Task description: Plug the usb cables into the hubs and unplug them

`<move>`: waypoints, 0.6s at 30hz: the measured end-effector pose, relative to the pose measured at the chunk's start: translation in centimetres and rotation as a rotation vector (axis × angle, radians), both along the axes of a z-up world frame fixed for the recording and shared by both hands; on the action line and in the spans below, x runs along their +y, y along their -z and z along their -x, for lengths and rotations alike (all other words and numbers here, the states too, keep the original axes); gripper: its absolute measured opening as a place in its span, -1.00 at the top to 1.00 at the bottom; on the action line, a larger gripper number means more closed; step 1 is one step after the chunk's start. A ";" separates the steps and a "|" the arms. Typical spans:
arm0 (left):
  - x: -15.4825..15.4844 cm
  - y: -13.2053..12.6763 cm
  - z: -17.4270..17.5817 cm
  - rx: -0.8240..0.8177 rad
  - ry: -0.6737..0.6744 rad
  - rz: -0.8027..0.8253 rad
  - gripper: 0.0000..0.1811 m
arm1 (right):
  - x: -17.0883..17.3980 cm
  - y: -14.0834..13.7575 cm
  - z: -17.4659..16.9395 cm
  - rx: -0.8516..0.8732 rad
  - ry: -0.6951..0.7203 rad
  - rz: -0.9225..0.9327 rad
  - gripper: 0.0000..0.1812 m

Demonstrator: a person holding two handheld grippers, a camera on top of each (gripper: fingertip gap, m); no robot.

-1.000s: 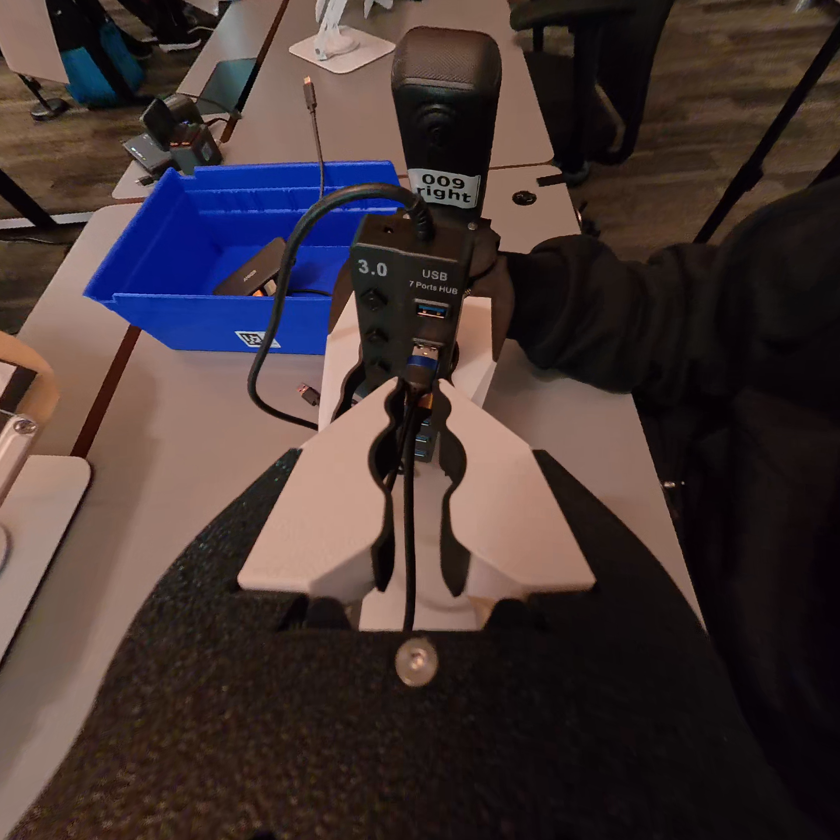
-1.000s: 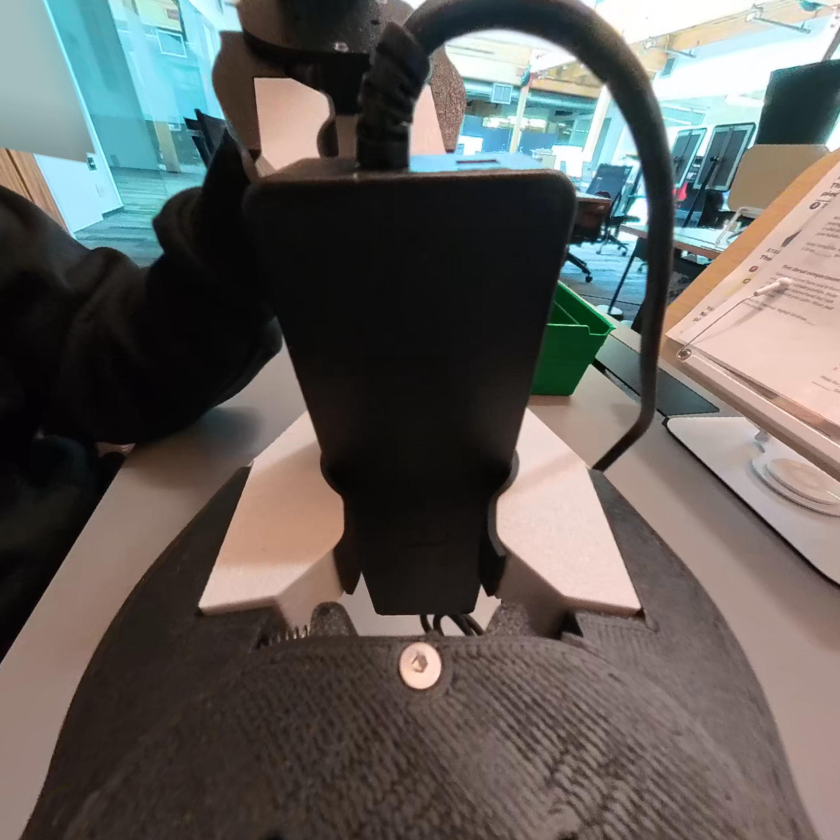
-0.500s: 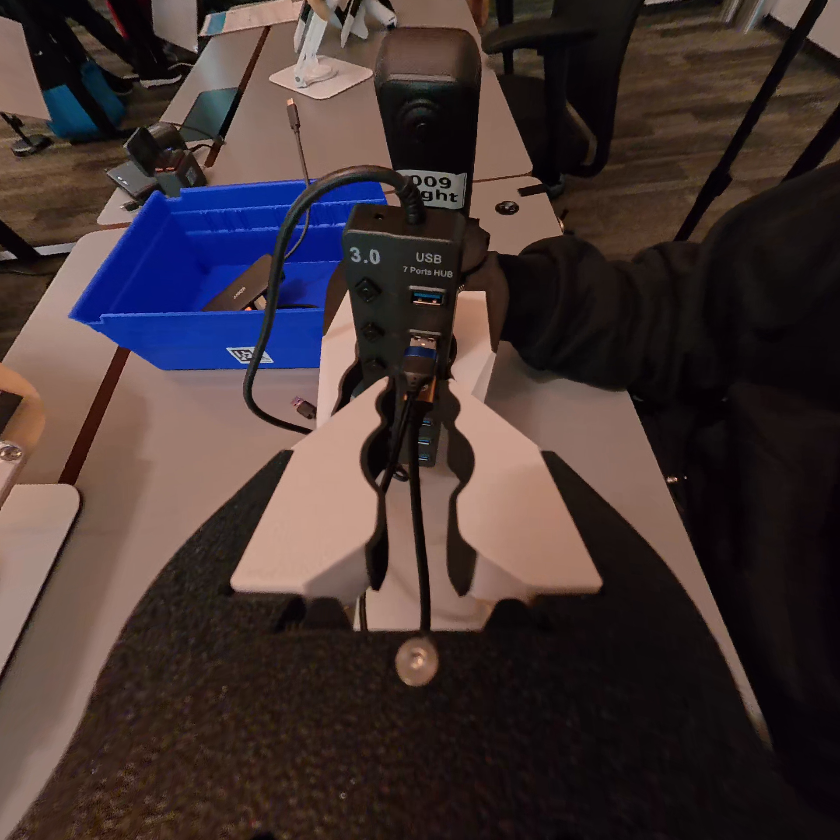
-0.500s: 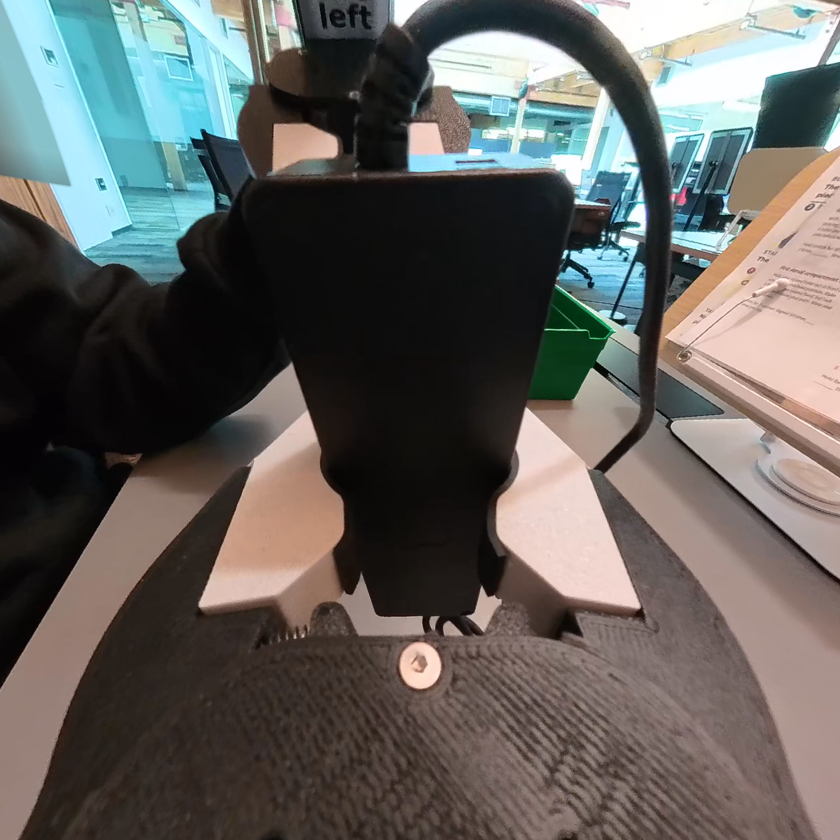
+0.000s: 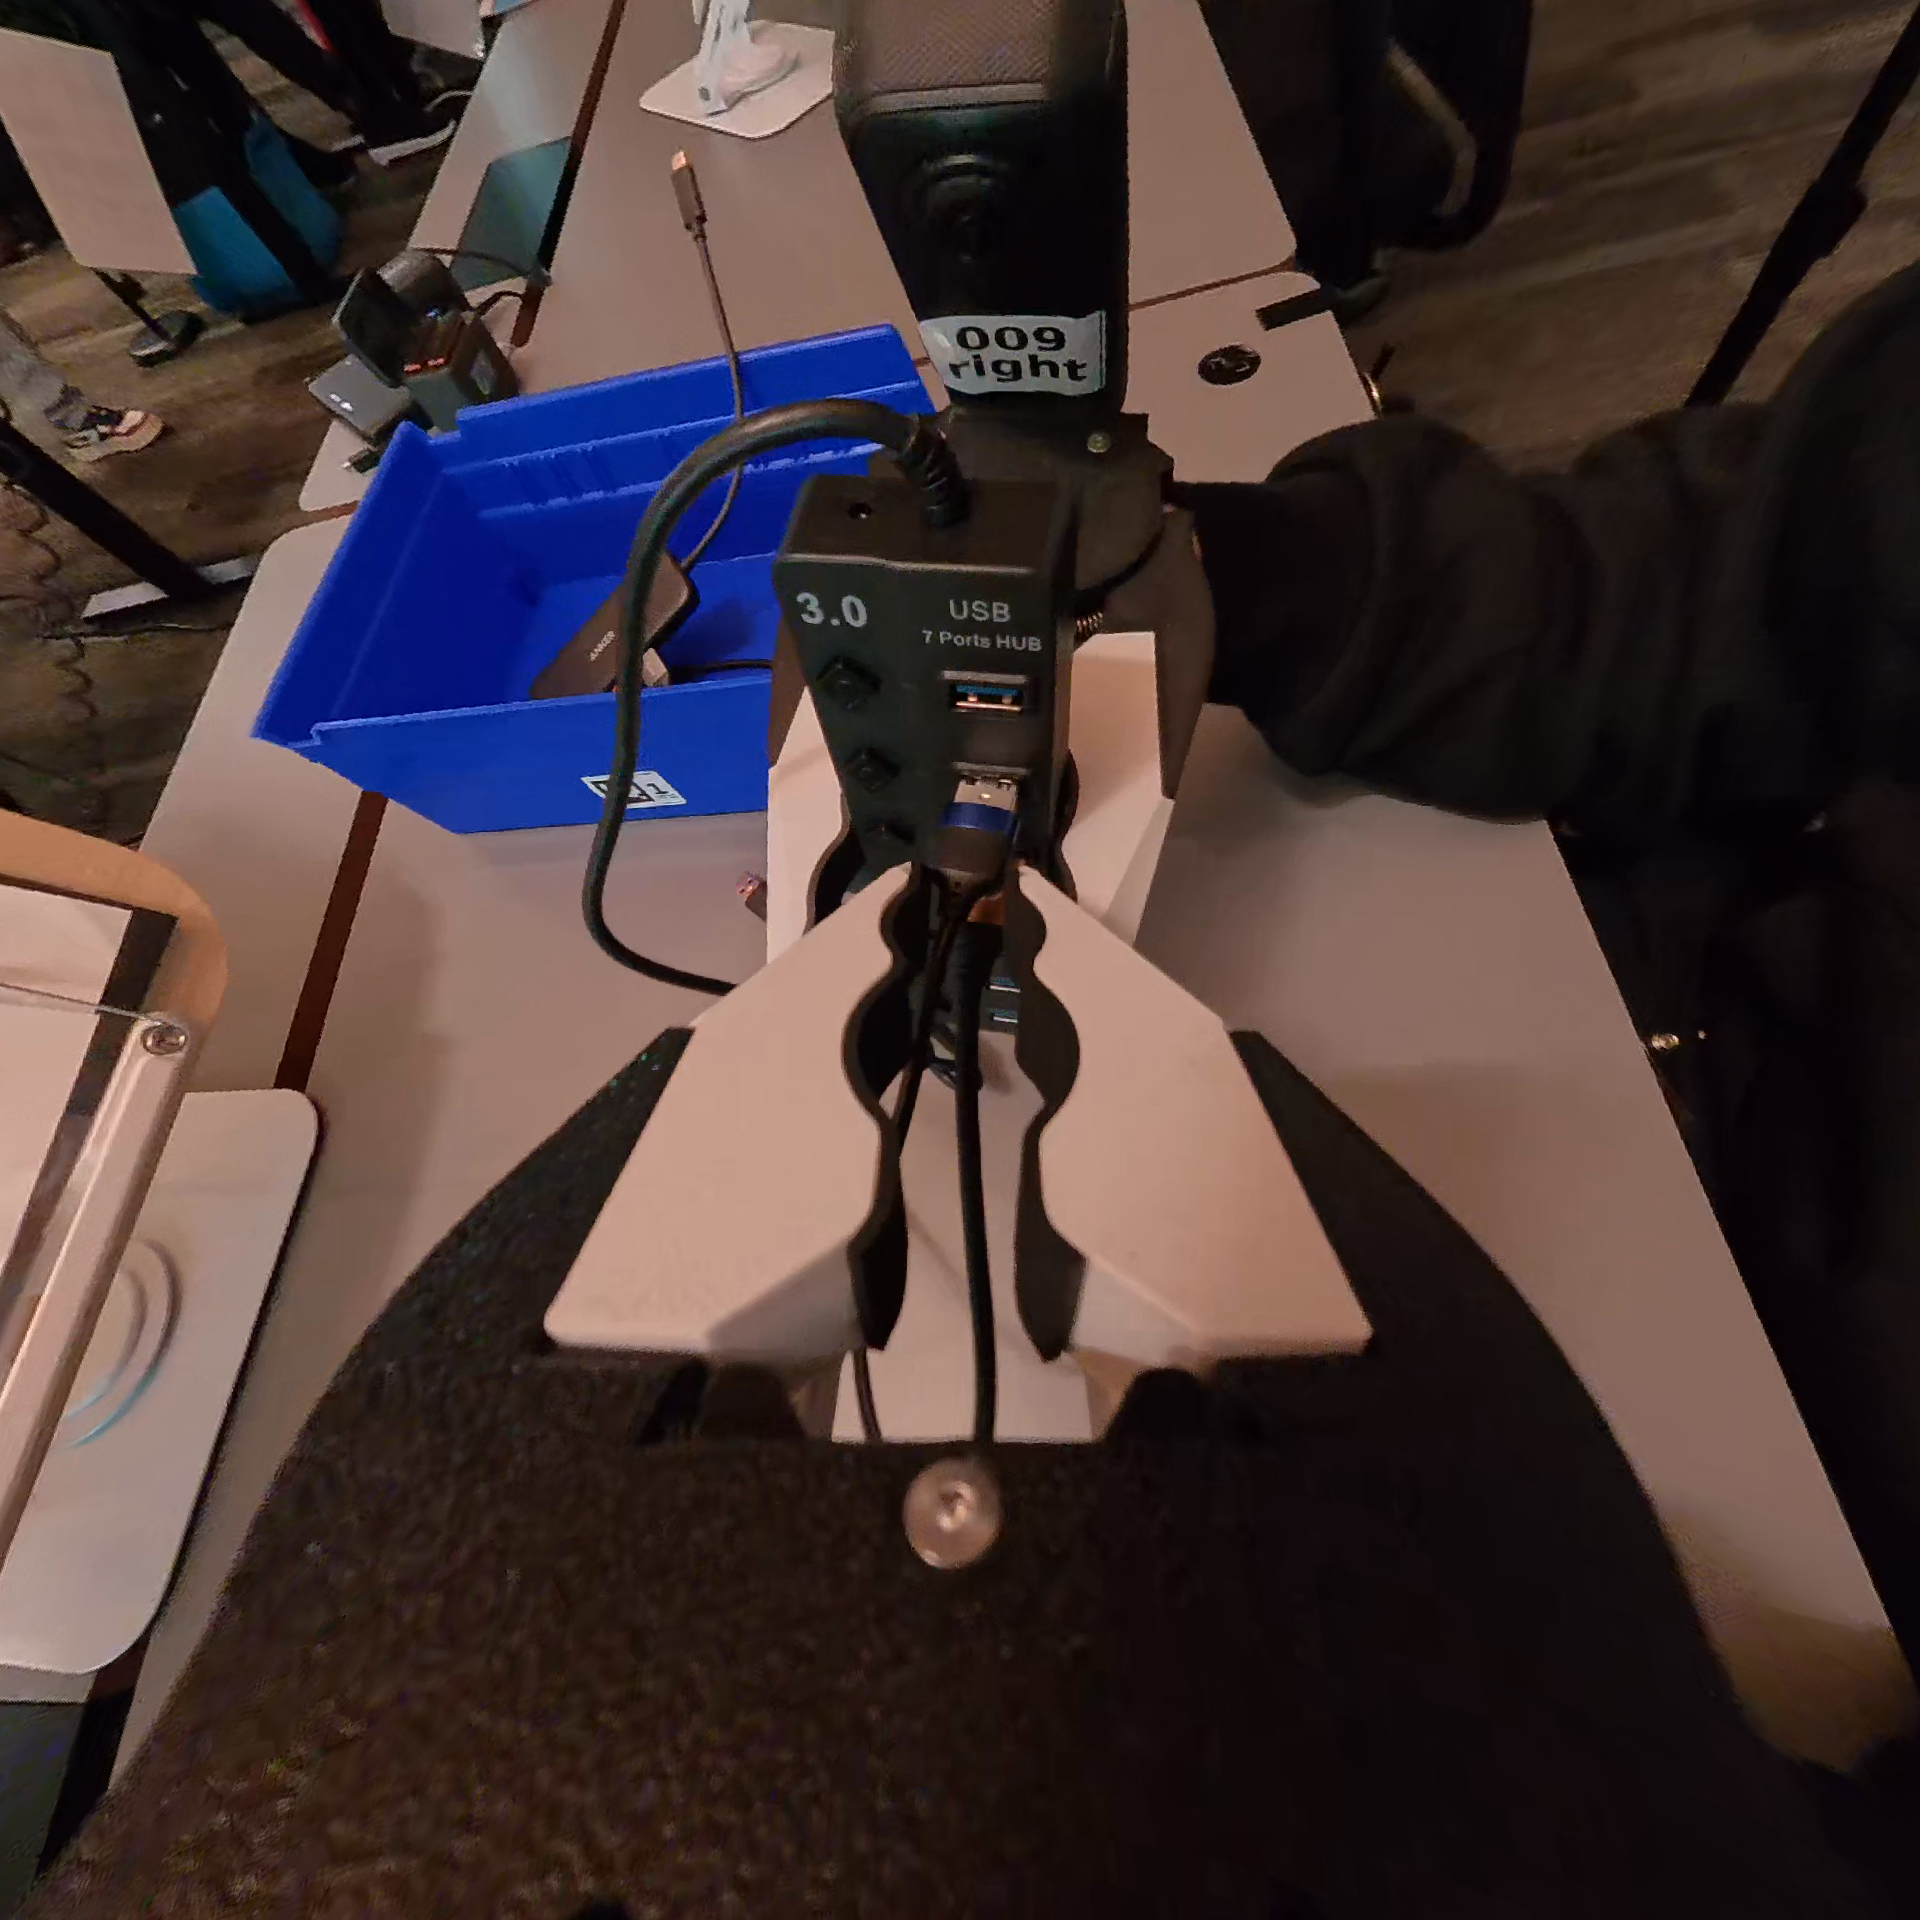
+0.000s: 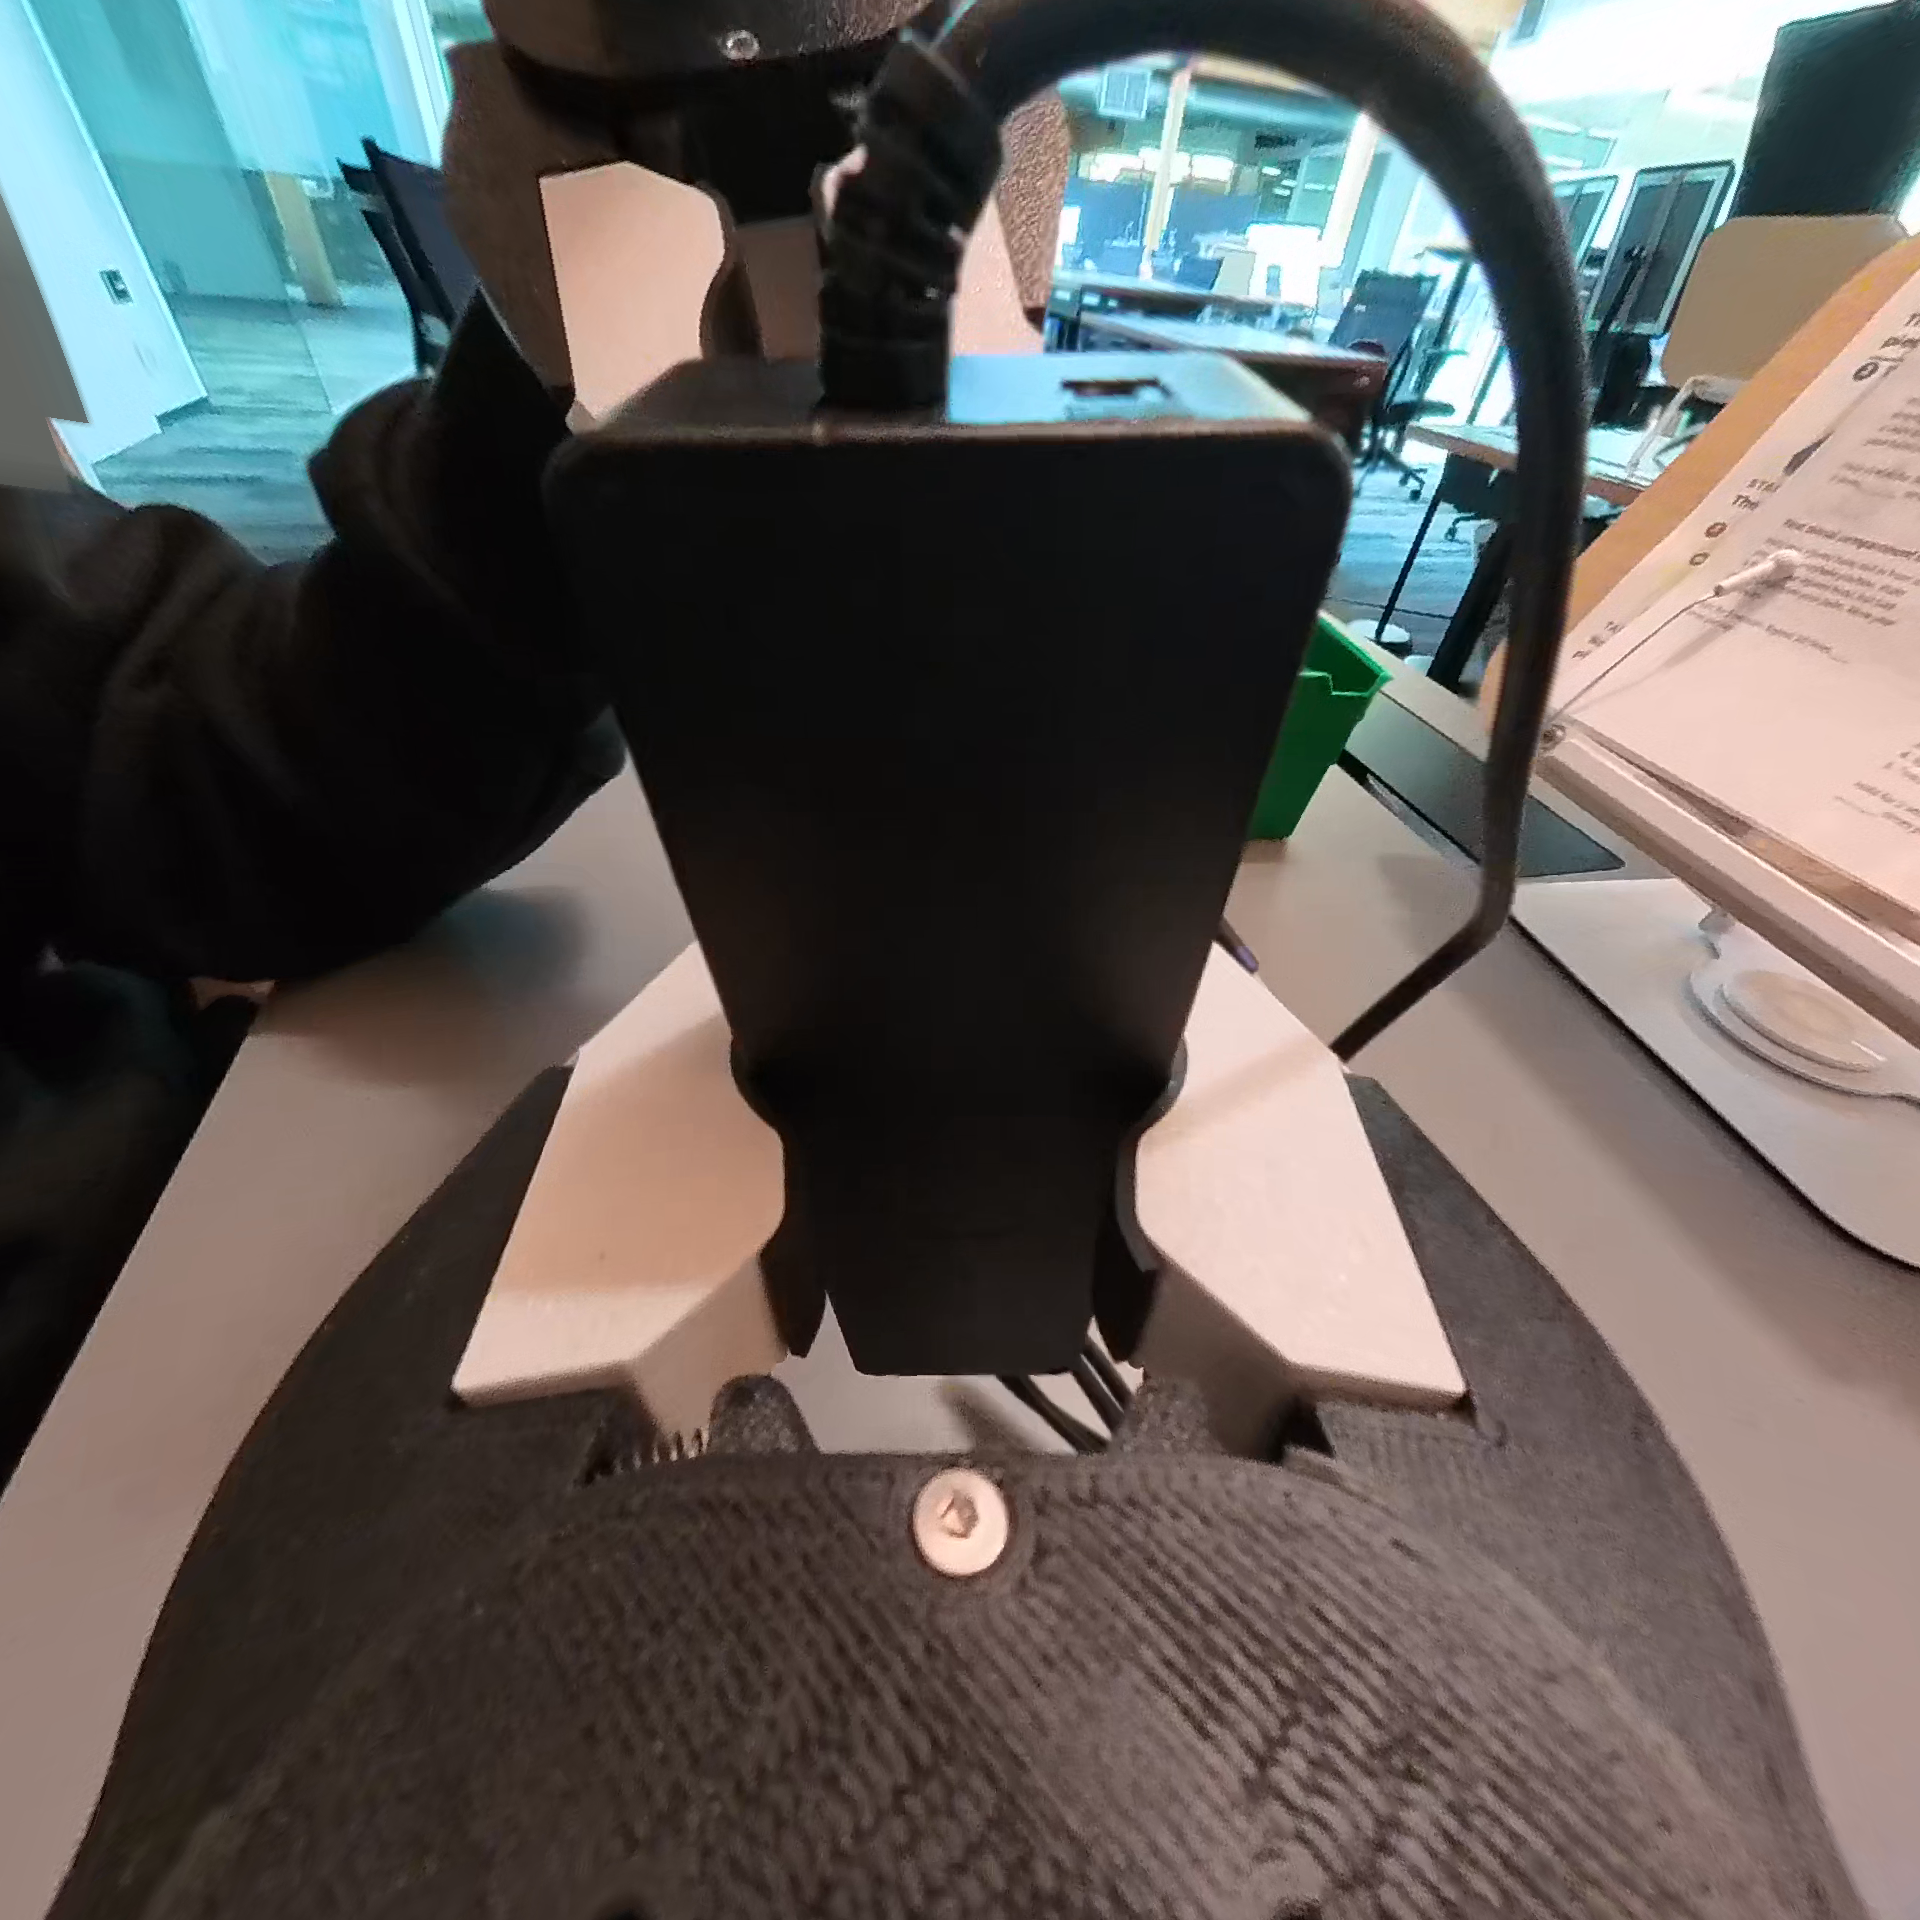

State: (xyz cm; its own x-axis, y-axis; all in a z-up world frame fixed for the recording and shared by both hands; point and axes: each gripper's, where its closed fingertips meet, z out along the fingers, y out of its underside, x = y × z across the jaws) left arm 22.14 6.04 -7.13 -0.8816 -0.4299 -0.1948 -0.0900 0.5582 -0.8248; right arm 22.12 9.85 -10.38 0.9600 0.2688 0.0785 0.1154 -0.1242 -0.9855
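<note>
Both jaws grip: my left gripper (image 5: 961, 914) pinches one plug (image 5: 977, 831), right gripper (image 6: 961, 1091) clamps one hub (image 6: 935, 727). Grey table (image 5: 1299, 987); one blue bin (image 5: 499, 727) at ten o'clock.

A blue bin (image 5: 499, 665) and a green bin (image 6: 1320, 748) sit on grey tables (image 5: 1351, 1039).

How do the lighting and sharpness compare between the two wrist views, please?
Left wrist view: dim, warm light; the USB hub face and blue bin are sharp, edges bowed by the wide-angle lens. Right wrist view: bright daylight behind leaves the hub's back a near-black silhouette; the paper stand looks soft and stretched at the edge.
</note>
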 end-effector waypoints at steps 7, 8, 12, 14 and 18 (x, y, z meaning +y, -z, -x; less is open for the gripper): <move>0.1 0.0 -0.3 0.025 0.004 0.056 0.88 | 0.4 0.2 -0.2 0.021 0.024 0.008 0.31; 0.1 0.1 -0.3 0.025 0.000 0.043 0.88 | 0.4 0.3 -0.2 0.025 0.024 0.016 0.31; -0.1 0.5 -0.3 0.034 0.005 0.034 0.88 | 0.5 0.9 -0.3 0.009 0.025 0.031 0.31; -0.3 0.2 -0.1 0.033 0.024 0.060 0.89 | 0.4 0.5 -0.2 -0.015 0.031 0.021 0.31; -0.2 0.4 0.3 0.037 0.038 0.038 0.87 | 0.5 0.6 0.2 -0.037 0.016 0.012 0.31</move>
